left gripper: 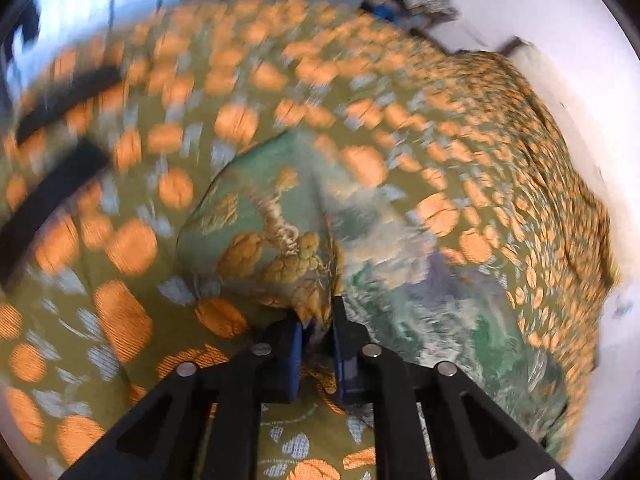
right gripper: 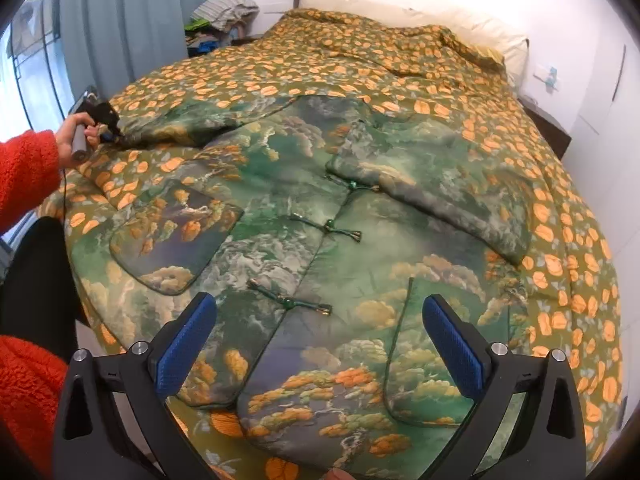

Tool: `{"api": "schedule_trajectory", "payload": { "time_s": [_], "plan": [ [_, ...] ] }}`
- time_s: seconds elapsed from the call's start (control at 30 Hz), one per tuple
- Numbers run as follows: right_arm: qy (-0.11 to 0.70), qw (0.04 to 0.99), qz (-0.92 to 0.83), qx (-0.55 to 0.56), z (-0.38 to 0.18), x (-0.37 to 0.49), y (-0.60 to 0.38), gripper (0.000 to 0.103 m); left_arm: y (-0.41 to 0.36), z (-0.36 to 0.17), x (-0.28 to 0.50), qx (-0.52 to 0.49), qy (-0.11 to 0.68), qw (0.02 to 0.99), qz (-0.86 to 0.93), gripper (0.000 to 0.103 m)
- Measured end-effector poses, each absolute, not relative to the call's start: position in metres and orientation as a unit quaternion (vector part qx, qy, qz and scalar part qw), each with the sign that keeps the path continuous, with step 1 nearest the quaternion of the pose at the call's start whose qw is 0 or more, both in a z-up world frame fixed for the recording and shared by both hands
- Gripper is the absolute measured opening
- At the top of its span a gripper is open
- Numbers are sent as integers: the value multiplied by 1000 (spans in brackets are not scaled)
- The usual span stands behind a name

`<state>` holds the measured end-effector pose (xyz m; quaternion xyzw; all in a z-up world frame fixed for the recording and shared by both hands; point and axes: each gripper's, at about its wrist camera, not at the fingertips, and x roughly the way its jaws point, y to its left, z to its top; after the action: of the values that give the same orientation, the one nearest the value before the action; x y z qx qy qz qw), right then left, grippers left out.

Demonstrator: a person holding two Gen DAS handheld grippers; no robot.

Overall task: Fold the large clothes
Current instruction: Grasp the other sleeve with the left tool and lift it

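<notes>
A large green jacket [right gripper: 304,216] with a cloud and tree print and knot buttons lies face up on the bed. Its one sleeve [right gripper: 436,188] is folded across the chest. Its other sleeve [right gripper: 188,120] stretches out to the left. My left gripper [left gripper: 318,320] is shut on the cuff of that sleeve [left gripper: 276,236]; the gripper also shows in the right wrist view [right gripper: 106,128]. The left wrist view is blurred by motion. My right gripper [right gripper: 320,340] is open and empty, above the jacket's lower hem.
The bed is covered by an olive spread with orange leaf print [right gripper: 360,48]. Pillows [right gripper: 400,12] lie at the headboard. A pile of clothes [right gripper: 220,20] sits by the blue curtain [right gripper: 132,16]. A nightstand [right gripper: 548,124] stands at the right.
</notes>
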<state>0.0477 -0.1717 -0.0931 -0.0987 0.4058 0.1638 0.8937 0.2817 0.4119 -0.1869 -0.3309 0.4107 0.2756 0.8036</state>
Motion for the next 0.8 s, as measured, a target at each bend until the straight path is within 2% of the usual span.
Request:
{"api": "schedule_trajectory", "payload": {
  "time_s": [0.1,0.23,0.3,0.4,0.5,0.6,0.8],
  "plan": [
    [408,893,168,-89,-96,46,-174,103,380,-138,293,-240,386,849,267,11],
    [411,894,167,-63,-99,46,-182,103,294,-58,299,-95,325,914,222,11],
    [408,897,164,-51,-99,46,-187,103,223,-22,301,-1,283,943,173,11],
    [403,902,153,-28,-96,45,-200,103,127,-3,301,95,241,961,95,11],
    [401,906,138,-11,-94,44,-215,103,43,-10,297,160,225,961,22,11],
    [396,911,114,7,-91,40,-237,103,-22,-39,297,208,228,951,-25,11],
    [392,917,68,33,-89,33,-276,103,-112,-134,305,265,292,915,-80,11]
  ]
}}
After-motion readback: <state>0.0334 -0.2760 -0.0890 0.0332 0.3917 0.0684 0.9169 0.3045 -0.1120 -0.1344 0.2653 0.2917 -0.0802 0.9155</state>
